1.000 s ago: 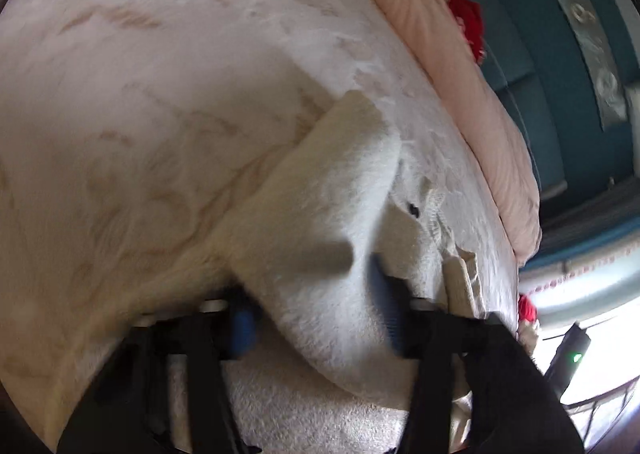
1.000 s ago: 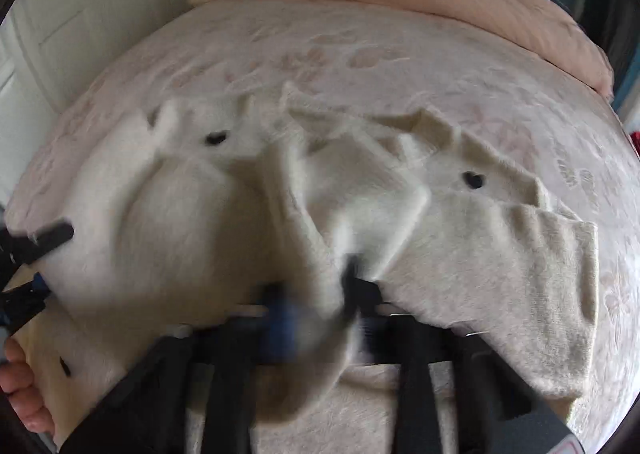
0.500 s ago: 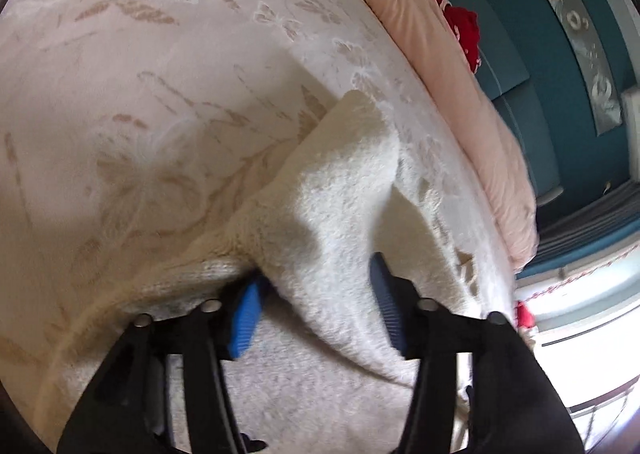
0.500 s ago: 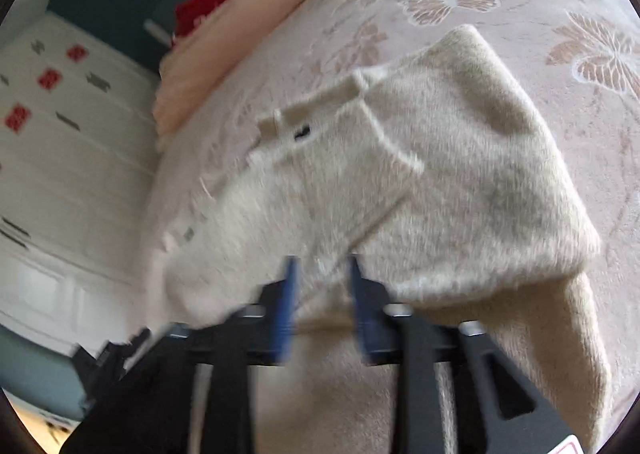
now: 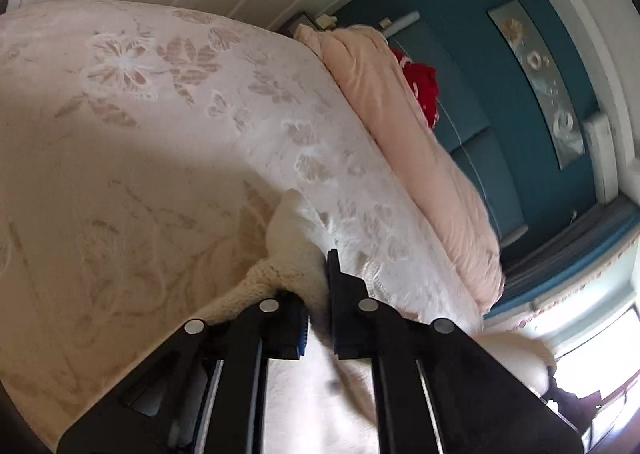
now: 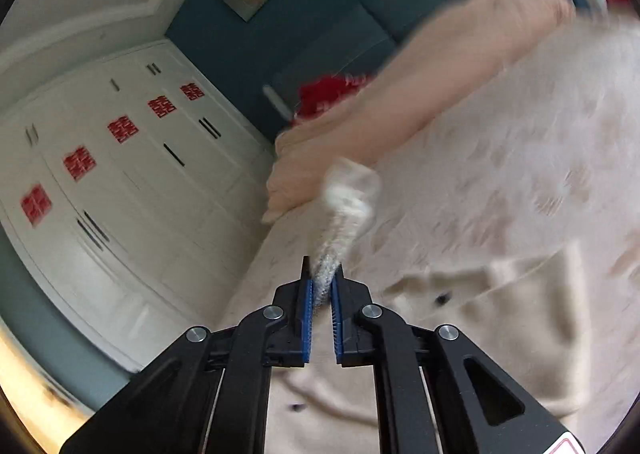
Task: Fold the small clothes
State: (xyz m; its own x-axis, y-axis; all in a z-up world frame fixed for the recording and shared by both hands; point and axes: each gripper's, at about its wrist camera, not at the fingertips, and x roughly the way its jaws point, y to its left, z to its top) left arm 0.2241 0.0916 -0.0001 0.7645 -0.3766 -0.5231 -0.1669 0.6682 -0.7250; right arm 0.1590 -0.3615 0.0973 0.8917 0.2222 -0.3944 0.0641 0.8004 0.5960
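A small cream knit cardigan with dark buttons lies on the floral bedspread. My left gripper is shut on a fold of the cardigan, which bunches up between its fingers. My right gripper is shut on the cardigan's ribbed edge, which sticks up past the fingertips. The rest of the garment hangs below both grippers, partly hidden by them. The right wrist view is blurred by motion.
A rolled pink duvet lies along the far side of the bed, with a red item behind it. White wardrobe doors with red emblems stand beside the bed. A teal wall is beyond.
Both grippers have closed on the cardigan and lifted. The views have swung up from the bed toward the wardrobe and wall.
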